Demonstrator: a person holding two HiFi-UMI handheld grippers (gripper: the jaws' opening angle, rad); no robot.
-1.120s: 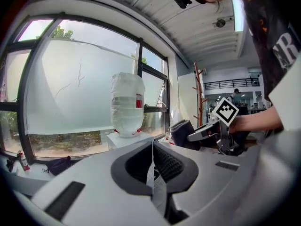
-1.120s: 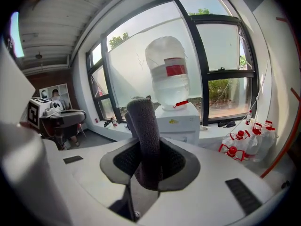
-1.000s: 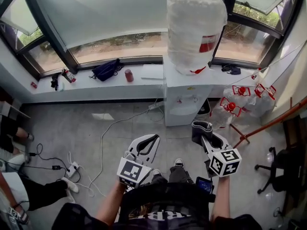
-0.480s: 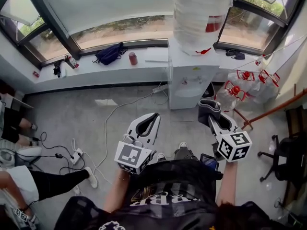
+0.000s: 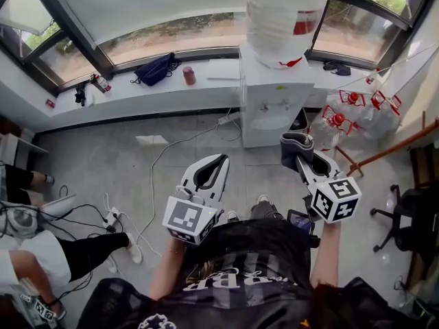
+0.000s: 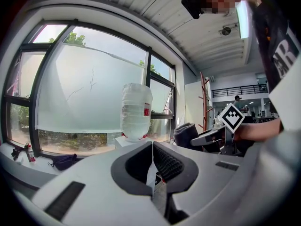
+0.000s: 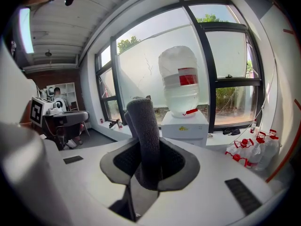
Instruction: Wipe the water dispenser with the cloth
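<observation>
The white water dispenser [image 5: 269, 107] stands against the window sill with a large wrapped bottle [image 5: 287, 16] on top; it also shows ahead as the dispenser [image 7: 184, 125] in the right gripper view and as the bottle [image 6: 136, 112] in the left gripper view. My right gripper [image 5: 300, 157] is shut on a folded dark grey cloth [image 5: 295, 148], which sticks up between the jaws as the cloth [image 7: 144, 135]. It hangs well short of the dispenser. My left gripper [image 5: 221, 162] is shut with nothing in it, lower left of the dispenser.
Several spare water bottles with red caps [image 5: 346, 118] stand right of the dispenser. A white cable [image 5: 159, 170] runs across the floor to a power strip [image 5: 110, 219]. A dark bag [image 5: 153, 69] and a red can [image 5: 188, 75] lie on the sill. A seated person's legs [image 5: 48, 252] are at left.
The view has drifted a little; both grippers have risen slightly toward the dispenser. The right gripper keeps hold of the cloth.
</observation>
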